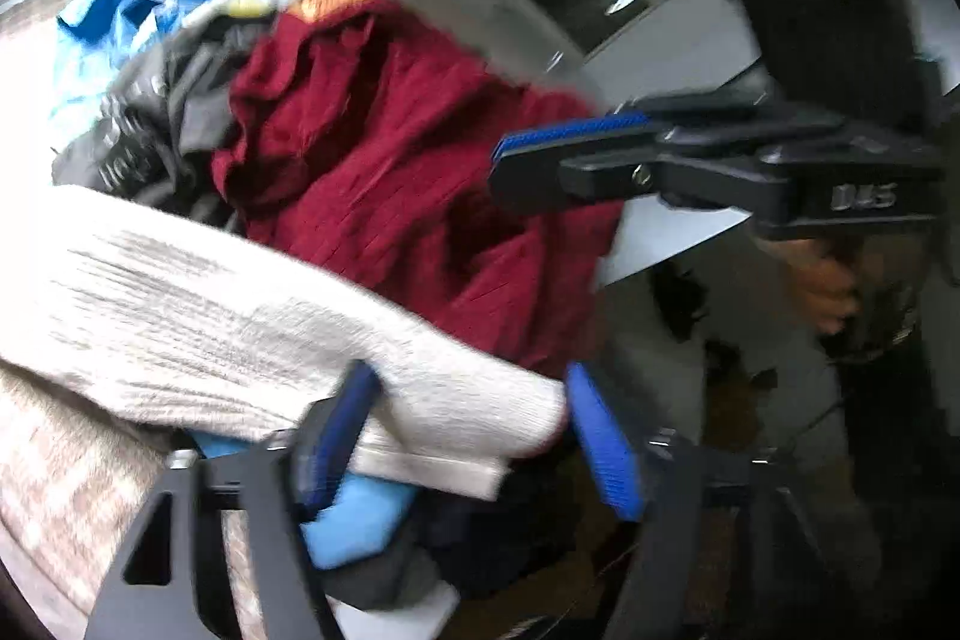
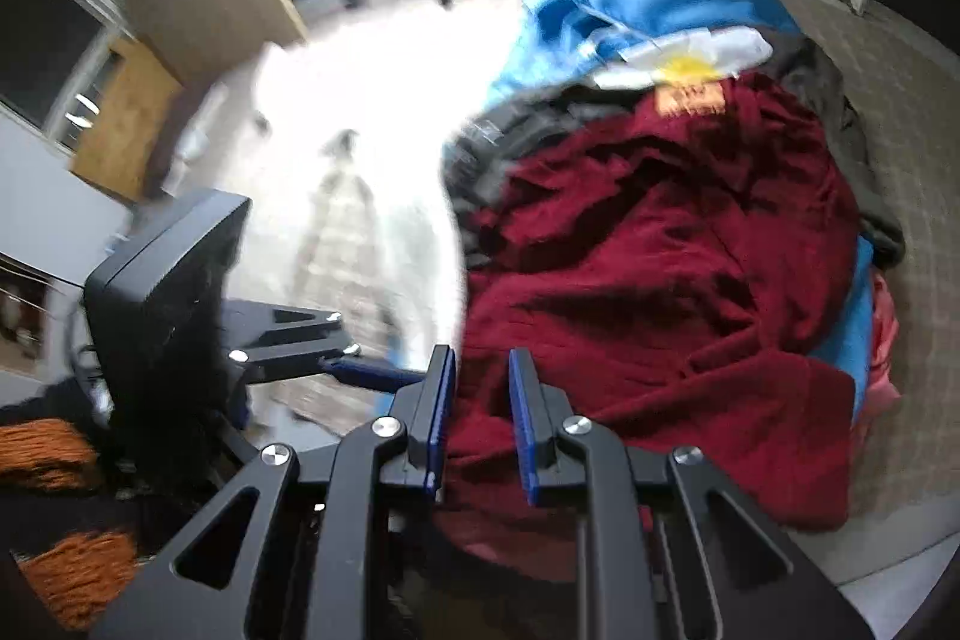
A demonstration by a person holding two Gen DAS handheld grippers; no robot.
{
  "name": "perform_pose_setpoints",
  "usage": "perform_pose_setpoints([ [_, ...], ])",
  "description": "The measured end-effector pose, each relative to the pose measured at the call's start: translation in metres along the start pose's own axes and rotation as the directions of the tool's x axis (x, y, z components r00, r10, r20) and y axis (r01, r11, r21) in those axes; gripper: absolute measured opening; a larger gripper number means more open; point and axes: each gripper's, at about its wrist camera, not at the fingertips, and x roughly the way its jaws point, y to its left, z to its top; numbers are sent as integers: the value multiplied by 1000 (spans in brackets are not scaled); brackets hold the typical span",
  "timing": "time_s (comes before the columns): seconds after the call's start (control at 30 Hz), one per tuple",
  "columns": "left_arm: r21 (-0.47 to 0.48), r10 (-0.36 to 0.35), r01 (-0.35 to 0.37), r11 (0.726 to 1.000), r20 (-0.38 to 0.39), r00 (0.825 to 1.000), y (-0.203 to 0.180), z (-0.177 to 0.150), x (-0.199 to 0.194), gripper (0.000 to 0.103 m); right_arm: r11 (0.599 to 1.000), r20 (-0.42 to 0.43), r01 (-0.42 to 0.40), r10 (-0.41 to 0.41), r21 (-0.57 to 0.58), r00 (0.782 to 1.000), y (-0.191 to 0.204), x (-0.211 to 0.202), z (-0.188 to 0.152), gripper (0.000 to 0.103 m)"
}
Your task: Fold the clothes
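the left tool [image 1: 474, 436] is standing wide, its blue pads either side of the folded edge of a white knit [image 1: 240, 304] without pinching it; the knit's end is lying between the fingers and draping away to the left over a beige patterned surface [image 1: 54, 460]. a light blue cloth [image 1: 354, 520] is showing just under that edge. the right tool [image 2: 480, 418] is hovering with a narrow gap between its pads and nothing in it, low over the near hem of a maroon garment [image 2: 660, 280].

the maroon garment is lying crumpled on top of a loose pile, with a grey piece [image 1: 192, 100] and a bright blue piece [image 2: 648, 10] behind it and a white cloth with a yellow patch [image 2: 690, 58] at the far side. the white knit is looking laid over in layers; the pile is not folded.

judging by the look, the knit is thick, soft and ribbed, light enough to lift but apt to sag and stretch, so taking it by the doubled edge or a corner should be keeping the layers together. the maroon cloth is seeming thinner and limp, likely to slide and bunch; a hem or shoulder seam would be giving a surer hold than a loose fold. both views are blurring, so finer detail is not showing.
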Motion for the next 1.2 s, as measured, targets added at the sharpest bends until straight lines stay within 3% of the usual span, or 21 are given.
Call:
perform_pose_setpoints([
  [0.1, -77, -49, 50, 996, 18, 999, 15, -15, -5, 36, 999, 2, -40, 40, -14, 999, 5, 10, 6, 19],
  [0.2, -103, -28, 30, 994, 19, 999, 28, -35, -12, 36, 994, -3, -93, 93, -58, 996, 18, 21, 16, 19],
  [0.3, -138, -5, 5, 990, 3, 1000, 40, -46, -10, 36, 991, -63, -110, 105, -77, 992, 27, 42, 20, 19],
  [0.5, -185, -7, 12, 983, 24, 1000, 47, -45, -10, 39, 983, -181, -146, 125, -110, 976, 45, 83, 29, 19],
  [0.7, -193, -24, 38, 981, 72, 997, 39, -34, -12, 45, 983, -181, -164, 147, -85, 972, 41, 87, 34, 19],
  [0.73, -186, -22, 36, 982, 80, 997, 36, -31, -11, 40, 983, -166, -169, 155, -77, 974, 39, 85, 36, 19],
  [0.77, -179, -20, 35, 983, 87, 996, 34, -29, -11, 24, 982, -151, -174, 162, -69, 975, 37, 83, 38, 19],
  [0.83, -163, -26, 43, 986, 104, 994, 27, -25, -12, 6, 983, -110, -173, 165, -60, 980, 34, 80, 50, 20],
  [0.9, -126, -11, 27, 992, 126, 992, 18, -26, -22, 4, 983, -68, -175, 171, -57, 983, 34, 77, 68, 29],
  [1.0, -86, 14, -1, 996, 147, 989, 5, -34, -41, 3, 981, -20, -173, 171, -93, 985, 44, 84, 106, 33],
  [1.2, -125, 75, -52, 991, 189, 979, 19, -41, -60, 3, 984, -60, -102, 94, -147, 994, 62, 151, 181, 33],
])
